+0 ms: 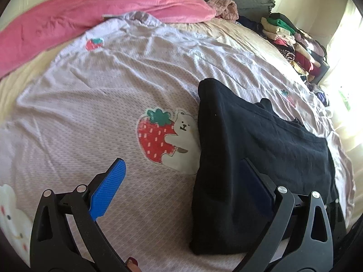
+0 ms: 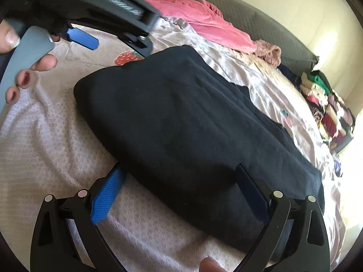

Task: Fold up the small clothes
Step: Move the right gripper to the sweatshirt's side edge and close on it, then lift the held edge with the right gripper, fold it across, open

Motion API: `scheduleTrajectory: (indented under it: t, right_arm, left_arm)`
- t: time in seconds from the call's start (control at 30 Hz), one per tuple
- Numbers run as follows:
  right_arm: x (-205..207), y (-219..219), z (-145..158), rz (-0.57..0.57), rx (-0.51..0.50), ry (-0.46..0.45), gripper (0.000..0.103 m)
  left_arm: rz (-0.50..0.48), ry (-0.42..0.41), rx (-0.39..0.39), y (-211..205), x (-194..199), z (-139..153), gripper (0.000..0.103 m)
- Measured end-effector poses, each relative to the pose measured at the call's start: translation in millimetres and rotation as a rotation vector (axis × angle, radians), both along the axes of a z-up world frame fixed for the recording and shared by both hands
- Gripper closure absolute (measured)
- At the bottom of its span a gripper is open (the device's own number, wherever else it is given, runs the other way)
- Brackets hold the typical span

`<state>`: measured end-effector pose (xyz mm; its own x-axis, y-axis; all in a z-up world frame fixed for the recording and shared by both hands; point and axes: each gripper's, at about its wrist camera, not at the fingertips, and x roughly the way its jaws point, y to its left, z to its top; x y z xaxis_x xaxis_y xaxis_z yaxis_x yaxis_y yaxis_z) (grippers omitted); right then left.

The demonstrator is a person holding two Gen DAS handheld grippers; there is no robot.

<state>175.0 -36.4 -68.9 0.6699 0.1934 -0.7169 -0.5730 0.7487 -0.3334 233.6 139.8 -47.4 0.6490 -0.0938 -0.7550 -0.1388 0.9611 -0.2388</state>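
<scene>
Folded black garment [image 1: 256, 149] lying on the bed's strawberry-print sheet [image 1: 90, 104], left gripper [image 1: 181, 174] at its 9 o'clock edge, right gripper [image 2: 179, 176] at 6 o'clock, both jaws gaping wide, gripping nothing

left wrist view: low over the bed, close, facing along its fingers across the strawberry-print sheet [image 1: 113, 86] toward the pink blanket [image 1: 90, 15] and clothes pile [image 1: 292, 43]. right wrist view: lower and nearer, from the right, facing up the bed over the folded black garment [image 2: 192, 117]. shared: garment [image 1: 249, 149], sheet [image 2: 45, 136], blanket [image 2: 204, 22], pile [image 2: 326, 106].
</scene>
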Motion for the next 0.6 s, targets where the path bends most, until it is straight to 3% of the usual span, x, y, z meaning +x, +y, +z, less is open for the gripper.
scheduleTrajectory:
  t: [0.2, 0.27, 0.37, 0.47, 0.6]
  right_arm:
    - [5.2, 11.8, -1.1, -0.008, -0.038, -0.123, 0.01]
    - [3.1, 10.2, 1.9, 0.026, -0.009, -0.128, 0.047]
    - [-0.6, 5.6, 7.5, 0.051, 0.03, -0.136, 0.073]
    - [4.2, -11.6, 19.3, 0.02, 0.135, -0.108, 0.083]
    - [11.4, -34.7, 32.9, -0.009, 0.266, -0.062, 0.086]
  left_arm:
    - [0.003, 0.021, -0.106, 6.5, 15.9, -6.8, 0.01]
    - [-0.007, 0.035, -0.154, 8.1, 22.4, -8.3, 0.01]
    - [-0.037, 0.065, -0.263, 10.5, 33.6, -13.6, 0.01]
    - [-0.042, 0.093, -0.341, 11.2, 39.8, -21.4, 0.01]
    - [-0.044, 0.096, -0.41, 11.4, 40.2, -26.3, 0.01]
